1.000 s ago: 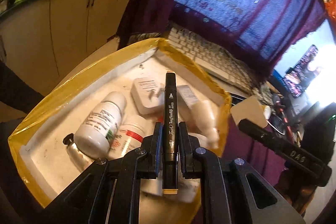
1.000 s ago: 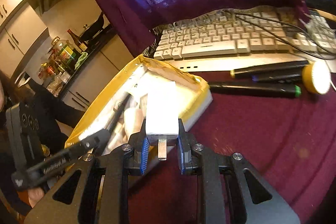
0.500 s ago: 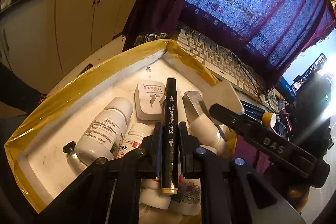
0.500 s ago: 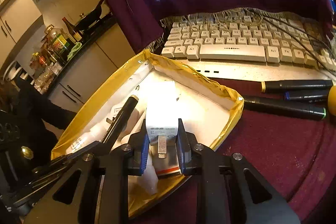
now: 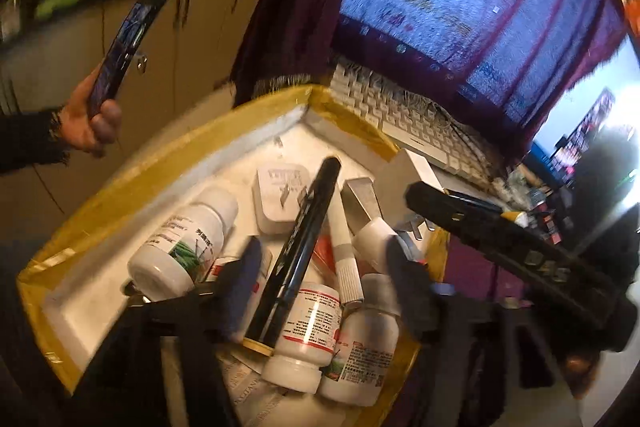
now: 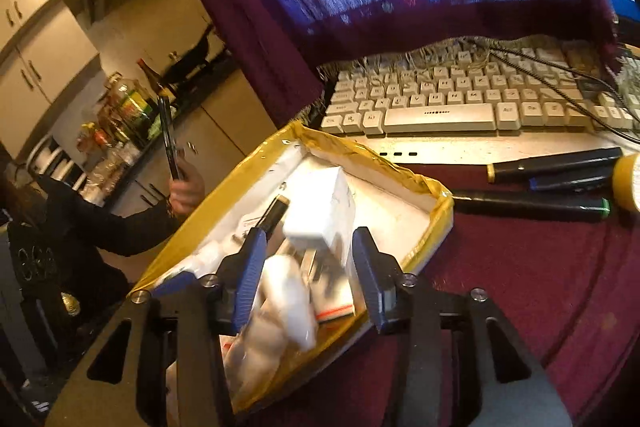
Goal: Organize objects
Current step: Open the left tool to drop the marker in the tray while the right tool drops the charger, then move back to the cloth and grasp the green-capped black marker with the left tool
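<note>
1. My left gripper [image 5: 320,279] is opening; the black marker [image 5: 298,247] lies loose between the jaws, tilted on the bottles in the yellow-rimmed tray [image 5: 132,179].
2. My right gripper [image 6: 306,263] is opening over the tray's near edge; the white charger [image 6: 322,209] sits free between the pads.
3. Left to do: three markers [image 6: 532,205] lie on the maroon cloth by the tray's right corner.

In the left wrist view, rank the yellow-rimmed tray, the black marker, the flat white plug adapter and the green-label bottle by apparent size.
1. yellow-rimmed tray
2. black marker
3. and 4. green-label bottle and flat white plug adapter: too alike to rank, and the bottle lies nearer the camera.
</note>
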The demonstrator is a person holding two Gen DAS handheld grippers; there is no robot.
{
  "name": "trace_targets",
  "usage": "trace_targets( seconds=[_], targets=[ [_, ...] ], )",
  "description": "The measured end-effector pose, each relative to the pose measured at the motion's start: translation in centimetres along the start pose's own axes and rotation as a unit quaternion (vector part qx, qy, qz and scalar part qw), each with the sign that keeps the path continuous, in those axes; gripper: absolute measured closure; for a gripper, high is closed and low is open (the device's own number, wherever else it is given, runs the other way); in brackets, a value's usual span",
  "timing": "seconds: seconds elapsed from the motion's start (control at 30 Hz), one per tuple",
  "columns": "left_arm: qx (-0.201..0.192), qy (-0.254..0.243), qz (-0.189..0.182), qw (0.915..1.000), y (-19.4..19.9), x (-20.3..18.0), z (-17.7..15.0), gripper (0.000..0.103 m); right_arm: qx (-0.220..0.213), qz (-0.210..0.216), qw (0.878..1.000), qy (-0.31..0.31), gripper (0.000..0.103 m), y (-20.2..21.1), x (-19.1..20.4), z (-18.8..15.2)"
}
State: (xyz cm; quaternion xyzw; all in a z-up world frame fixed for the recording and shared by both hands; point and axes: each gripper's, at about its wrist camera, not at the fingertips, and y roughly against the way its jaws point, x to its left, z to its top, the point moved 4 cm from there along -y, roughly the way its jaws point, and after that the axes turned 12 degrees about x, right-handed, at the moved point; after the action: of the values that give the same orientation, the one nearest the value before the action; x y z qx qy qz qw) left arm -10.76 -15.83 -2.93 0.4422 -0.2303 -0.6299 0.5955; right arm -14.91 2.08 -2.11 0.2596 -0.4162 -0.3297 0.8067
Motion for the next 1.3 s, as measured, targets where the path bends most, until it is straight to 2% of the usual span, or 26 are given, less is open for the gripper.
trace_targets(
  seconds=[0.1,0.27,0.37,0.5,0.7,0.83,0.93,1.03,1.13,1.23,1.3],
  targets=[
    [-0.022,-0.031,0.019,0.9991,0.8,-1.2,-0.5,0.037,-0.005,0.027,1.000,-0.006,0.059,2.0,-0.8,-1.5],
    [-0.033,-0.071,0.009,0.9969,1.7,-3.2,-1.8,0.037,-0.007,0.012,0.999,-0.044,0.059,5.0,-5.2,-4.0],
    [-0.023,-0.095,-0.014,0.9951,1.8,-5.0,-2.3,0.036,-0.008,-0.002,0.996,-0.087,0.059,6.2,-8.6,-5.0],
    [-0.008,-0.098,-0.037,0.9944,1.5,-6.9,-2.4,0.036,-0.014,-0.018,0.992,-0.121,0.059,7.7,-11.9,-5.7],
    [0.010,-0.106,-0.044,0.9933,0.7,-9.4,-3.0,0.036,-0.018,-0.030,0.991,-0.130,0.059,9.5,-14.7,-6.0],
    [0.021,-0.136,-0.045,0.9894,-0.2,-12.1,-2.9,0.036,-0.019,-0.052,0.991,-0.123,0.059,9.9,-15.4,-6.3],
    [0.065,-0.174,-0.064,0.9806,-2.3,-14.9,-2.1,0.033,-0.023,-0.074,0.990,-0.122,0.059,10.3,-15.9,-6.6],
    [0.084,-0.197,-0.065,0.9746,-4.6,-17.2,-0.6,0.033,-0.028,-0.080,0.989,-0.124,0.059,10.7,-16.4,-6.8],
    [0.091,-0.200,-0.064,0.9733,-6.8,-18.9,2.1,0.033,-0.026,-0.070,0.988,-0.132,0.059,10.7,-16.9,-6.9],
    [0.116,-0.202,-0.069,0.9700,-9.6,-20.1,4.5,0.033,-0.027,-0.066,0.989,-0.129,0.059,10.7,-16.9,-6.9],
    [0.140,-0.219,-0.067,0.9635,-11.8,-21.1,5.5,0.033,-0.025,-0.060,0.989,-0.130,0.059,10.6,-17.0,-6.9]
  ],
)
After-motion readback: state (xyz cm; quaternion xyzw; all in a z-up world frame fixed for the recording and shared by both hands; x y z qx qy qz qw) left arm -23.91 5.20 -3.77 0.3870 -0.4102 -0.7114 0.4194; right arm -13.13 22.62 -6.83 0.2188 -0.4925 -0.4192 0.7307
